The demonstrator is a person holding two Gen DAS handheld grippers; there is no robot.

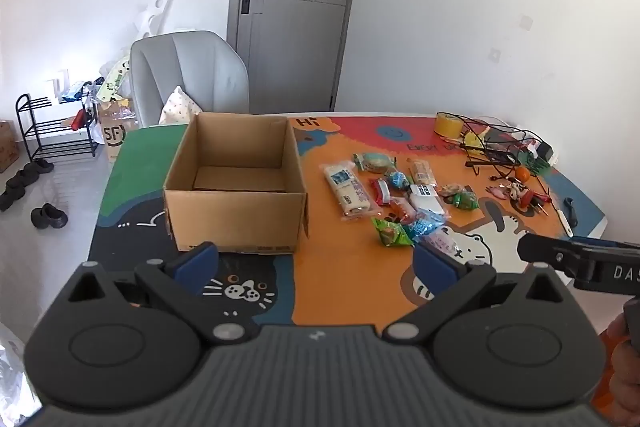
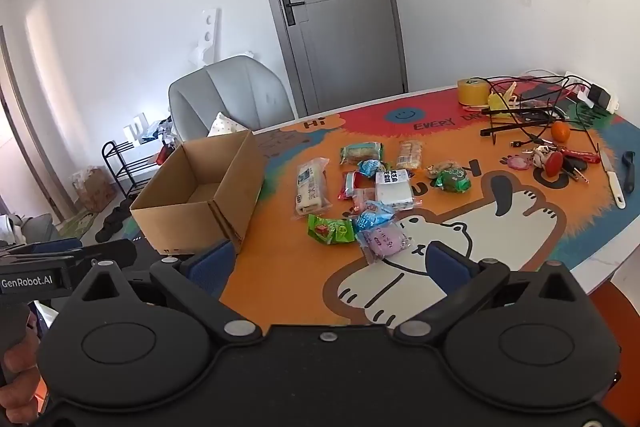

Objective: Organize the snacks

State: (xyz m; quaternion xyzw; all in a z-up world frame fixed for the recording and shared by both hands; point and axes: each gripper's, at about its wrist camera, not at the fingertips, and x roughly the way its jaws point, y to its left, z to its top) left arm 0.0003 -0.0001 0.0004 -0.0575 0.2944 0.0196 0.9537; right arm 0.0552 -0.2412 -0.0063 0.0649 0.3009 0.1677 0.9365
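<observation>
An open, empty cardboard box (image 1: 236, 183) stands on the colourful table mat (image 1: 344, 275); it also shows in the right wrist view (image 2: 200, 195). Several wrapped snacks lie in a loose pile right of it: a long white pack (image 1: 350, 193), a green packet (image 1: 390, 231), a pink packet (image 2: 384, 241), a white pack (image 2: 394, 187). My left gripper (image 1: 316, 263) is open and empty, held above the near table edge in front of the box. My right gripper (image 2: 330, 261) is open and empty, just short of the pink packet.
At the table's far right lie a yellow tape roll (image 2: 472, 91), tangled black cables (image 2: 528, 107), an orange (image 2: 561, 131), keys (image 2: 556, 161) and a white knife (image 2: 612, 177). A grey chair (image 1: 188, 75) stands behind the table. A shoe rack (image 1: 56, 127) and shoes are on the floor at left.
</observation>
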